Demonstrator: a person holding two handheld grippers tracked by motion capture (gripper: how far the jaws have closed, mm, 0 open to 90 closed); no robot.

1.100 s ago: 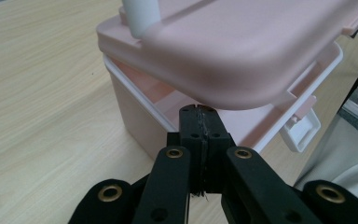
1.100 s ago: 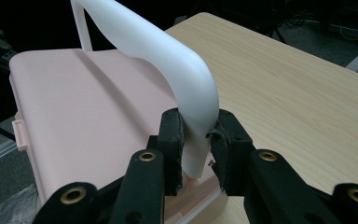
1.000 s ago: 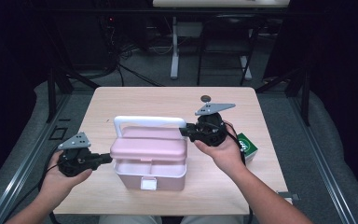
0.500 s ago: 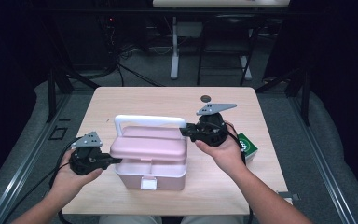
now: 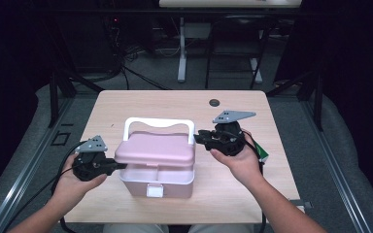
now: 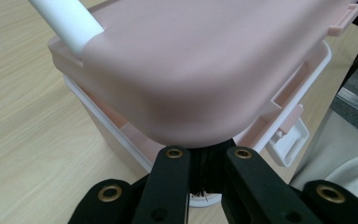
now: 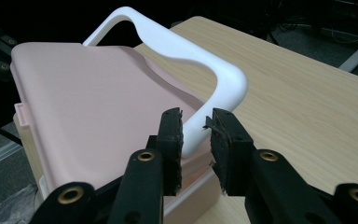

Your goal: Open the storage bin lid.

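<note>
We see the pink box (image 5: 156, 162) at the table's (image 5: 175, 104) near-centre, lid (image 5: 156, 148) lifted a bit off the base on the left side, white handle (image 5: 159, 124) tilted back. Left gripper (image 5: 119, 165) jaws pressed together, tips tucked under the lid's left edge, nothing clamped btwn them. Right gripper (image 5: 199, 137) is at the box's right, jaws narrow and closed round the handle's right leg, pads on either side of it. Green packet (image 5: 261, 151) lies just behind the right hand (image 5: 240, 160).

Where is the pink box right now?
In the high view, the pink box sits at the table's near edge, between the left tool and right tool.
</note>
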